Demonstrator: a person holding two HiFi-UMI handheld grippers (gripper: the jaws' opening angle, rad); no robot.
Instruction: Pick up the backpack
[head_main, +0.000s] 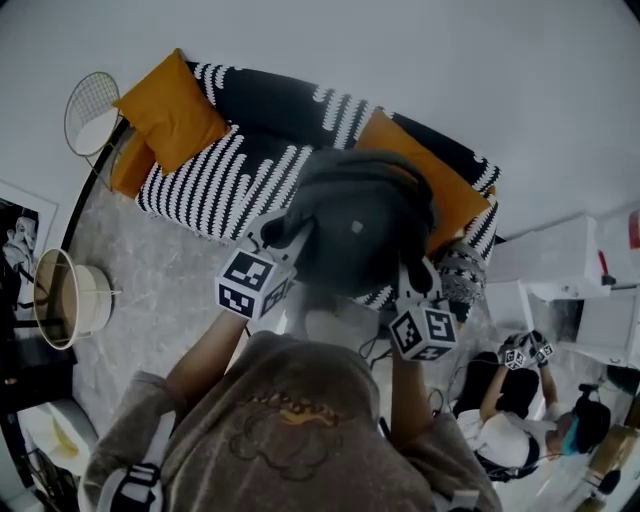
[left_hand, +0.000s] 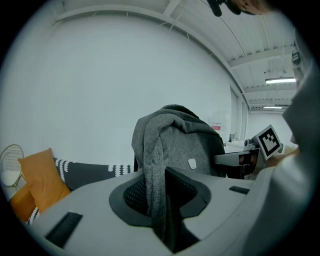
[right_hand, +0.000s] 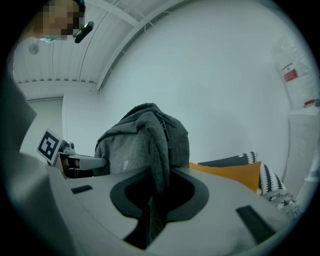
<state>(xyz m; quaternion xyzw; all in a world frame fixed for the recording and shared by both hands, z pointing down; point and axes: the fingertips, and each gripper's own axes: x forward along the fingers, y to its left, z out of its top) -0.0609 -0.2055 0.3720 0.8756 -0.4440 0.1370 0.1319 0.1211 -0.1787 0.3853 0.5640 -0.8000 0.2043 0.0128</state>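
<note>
1. While each pinches a fold of grey strap, the left gripper (left_hand: 161, 207) and right gripper (right_hand: 152, 200) are both clamped on the backpack (head_main: 360, 225).
2. It hangs upright between them, raised clear of the sofa (head_main: 215, 175), with both hands equally near.
3. Count: 1 backpack, 2 grippers, 1 sofa.

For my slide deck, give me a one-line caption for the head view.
Left gripper and right gripper hold a grey backpack in front of a striped sofa.
</note>
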